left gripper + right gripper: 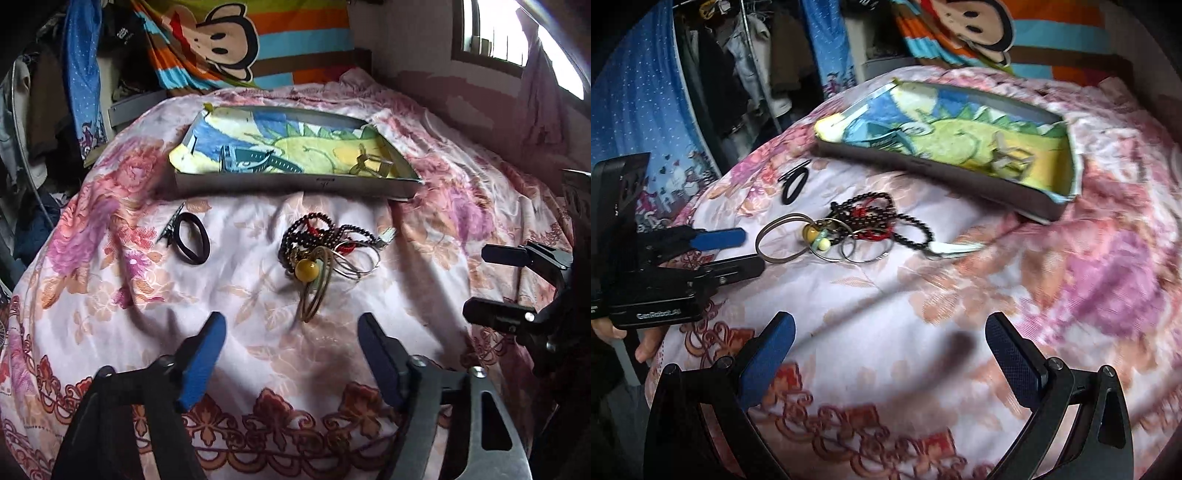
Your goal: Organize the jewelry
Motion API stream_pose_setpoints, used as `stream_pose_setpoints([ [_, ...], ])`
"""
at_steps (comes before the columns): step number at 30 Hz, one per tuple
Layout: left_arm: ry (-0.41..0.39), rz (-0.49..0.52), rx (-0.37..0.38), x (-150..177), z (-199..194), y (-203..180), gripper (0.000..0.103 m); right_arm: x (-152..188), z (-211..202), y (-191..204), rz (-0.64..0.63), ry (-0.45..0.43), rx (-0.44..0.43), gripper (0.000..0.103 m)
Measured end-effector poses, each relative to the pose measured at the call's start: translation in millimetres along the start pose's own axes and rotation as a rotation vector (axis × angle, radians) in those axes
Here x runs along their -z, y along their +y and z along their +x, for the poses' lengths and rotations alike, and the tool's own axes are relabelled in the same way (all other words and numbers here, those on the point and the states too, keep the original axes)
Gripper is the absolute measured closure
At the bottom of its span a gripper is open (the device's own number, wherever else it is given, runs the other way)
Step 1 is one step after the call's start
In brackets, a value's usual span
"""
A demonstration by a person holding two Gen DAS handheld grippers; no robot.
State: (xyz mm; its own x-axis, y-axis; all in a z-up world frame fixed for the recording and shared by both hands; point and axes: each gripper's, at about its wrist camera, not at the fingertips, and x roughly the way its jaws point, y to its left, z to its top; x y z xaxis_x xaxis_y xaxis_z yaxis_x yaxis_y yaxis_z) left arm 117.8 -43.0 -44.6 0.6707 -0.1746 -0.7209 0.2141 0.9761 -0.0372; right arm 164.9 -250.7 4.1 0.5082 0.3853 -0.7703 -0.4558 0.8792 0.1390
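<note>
Left wrist view looks down on a tangled jewelry pile (325, 251) lying in the middle of a bed, on a floral bedspread (110, 295): dark bead strands with red thread, a yellow bead (307, 270), thin metal bangles and brownish cord loops, all touching one another. To the pile's left, well apart from it, lie a black hair tie (192, 243) and a small dark clip (171, 227), just beside each other.

Beyond the pile sits a shallow tray (295, 182) lined with a cartoon dinosaur cloth. Inside it, toward the left, a teal-strapped watch (255, 162) rests on the cloth; toward the right lies a pale hair clip (369, 162), too blurred to make out in detail.

Nearer than the pile, the left hand-held gripper (291, 328) hangs above the bedspread with its blue pads spread apart and nothing between them; the cord loops at the pile's near end lie just ahead of the gap. In the right wrist view, the left hand-held gripper comes in from the left, its tips just beside the largest bangle (783, 238).

The right hand-held gripper (890, 332) also stands spread wide and empty, over bare bedspread, with the pile ahead of it and to the left. In the left wrist view it shows at the right edge, apart from the pile.
</note>
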Motion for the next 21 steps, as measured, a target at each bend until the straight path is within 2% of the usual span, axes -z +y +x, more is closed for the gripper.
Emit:
stream_pose_setpoints([
  [5, 0.053, -0.043, 0.011, -4, 15, 10, 0.065, -15, 21, 1, 0.004, 0.008, -0.088, 0.002],
  [7, 0.062, -0.064, 0.018, -5, 18, 14, 0.074, -19, 30, 5, -0.006, 0.017, -0.102, 0.006],
  [11, 0.069, -0.094, 0.029, -6, 21, 19, 0.087, -25, 53, 13, -0.014, 0.070, -0.120, 0.022],
  [13, 0.069, -0.101, 0.026, -7, 23, 20, 0.093, -26, 61, 15, -0.002, 0.080, -0.129, 0.023],
  [16, 0.067, -0.113, 0.012, -8, 23, 23, 0.095, -31, 65, 15, 0.020, 0.069, -0.140, 0.026],
  [21, 0.067, -0.146, 0.010, -9, 25, 28, 0.097, -33, 71, 16, 0.028, 0.053, -0.143, 0.037],
])
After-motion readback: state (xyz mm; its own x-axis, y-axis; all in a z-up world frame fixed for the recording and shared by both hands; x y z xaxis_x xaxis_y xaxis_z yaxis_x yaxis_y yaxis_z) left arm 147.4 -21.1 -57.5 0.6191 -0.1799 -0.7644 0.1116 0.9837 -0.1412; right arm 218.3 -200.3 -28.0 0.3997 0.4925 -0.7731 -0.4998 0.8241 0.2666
